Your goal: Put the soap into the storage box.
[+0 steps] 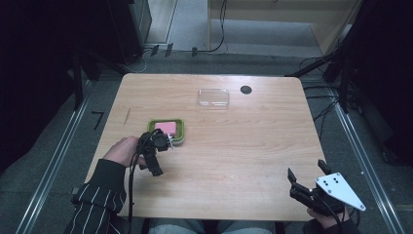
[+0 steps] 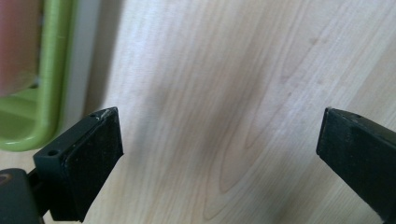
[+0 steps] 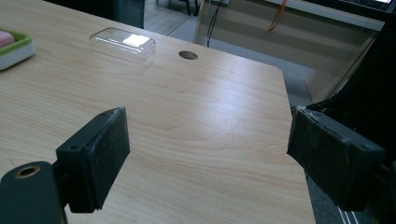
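A green soap dish [image 1: 178, 127] holding a pink bar of soap [image 1: 166, 127] sits left of the table's centre. My left gripper [image 1: 160, 154] is held by a hand just in front of the dish, tilted down at the wood. In the left gripper view its jaws [image 2: 219, 135] stand open over bare wood, with the dish's green rim [image 2: 49, 74] and the blurred pink soap [image 2: 16, 44] at the left edge. My right gripper [image 1: 307, 169] hovers open near the front right corner; its own view shows it [image 3: 208, 140] with nothing between the jaws.
A clear plastic lid [image 1: 213, 97] [image 3: 122, 43] lies toward the far side of the wooden table [image 1: 243, 146], with a round cable hole [image 1: 246, 89] [image 3: 188, 55] to its right. Cables and dark stands ring the table on the floor.
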Available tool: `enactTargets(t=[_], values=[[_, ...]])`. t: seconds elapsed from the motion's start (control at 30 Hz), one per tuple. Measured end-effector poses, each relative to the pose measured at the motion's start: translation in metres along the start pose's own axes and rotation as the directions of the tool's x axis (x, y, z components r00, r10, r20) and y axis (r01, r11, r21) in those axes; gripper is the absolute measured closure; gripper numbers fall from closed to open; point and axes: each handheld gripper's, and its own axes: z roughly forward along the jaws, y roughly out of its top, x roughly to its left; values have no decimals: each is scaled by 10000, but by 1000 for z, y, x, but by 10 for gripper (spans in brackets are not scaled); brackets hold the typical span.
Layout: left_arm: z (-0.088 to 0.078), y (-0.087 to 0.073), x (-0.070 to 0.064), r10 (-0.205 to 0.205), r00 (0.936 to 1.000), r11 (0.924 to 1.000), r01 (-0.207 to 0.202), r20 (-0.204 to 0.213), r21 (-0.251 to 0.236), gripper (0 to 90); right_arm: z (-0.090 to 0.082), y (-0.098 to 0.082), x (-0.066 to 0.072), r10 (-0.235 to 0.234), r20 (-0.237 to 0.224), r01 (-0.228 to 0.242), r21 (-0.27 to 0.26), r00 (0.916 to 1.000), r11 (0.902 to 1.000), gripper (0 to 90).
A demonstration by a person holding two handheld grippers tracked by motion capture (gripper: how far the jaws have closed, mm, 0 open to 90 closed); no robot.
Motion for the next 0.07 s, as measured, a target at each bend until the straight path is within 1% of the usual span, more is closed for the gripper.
enactTargets(t=[0.03,0.07], values=[[2,-1,-1,-134,9999,9999,135,76,-51,10,0,0,0,13,-4,-13,4,10000,10000,137],[4,-2,-3,-135,9999,9999,135,97,15,10,0,0,0,41,-3,-41,2,10000,10000,138]])
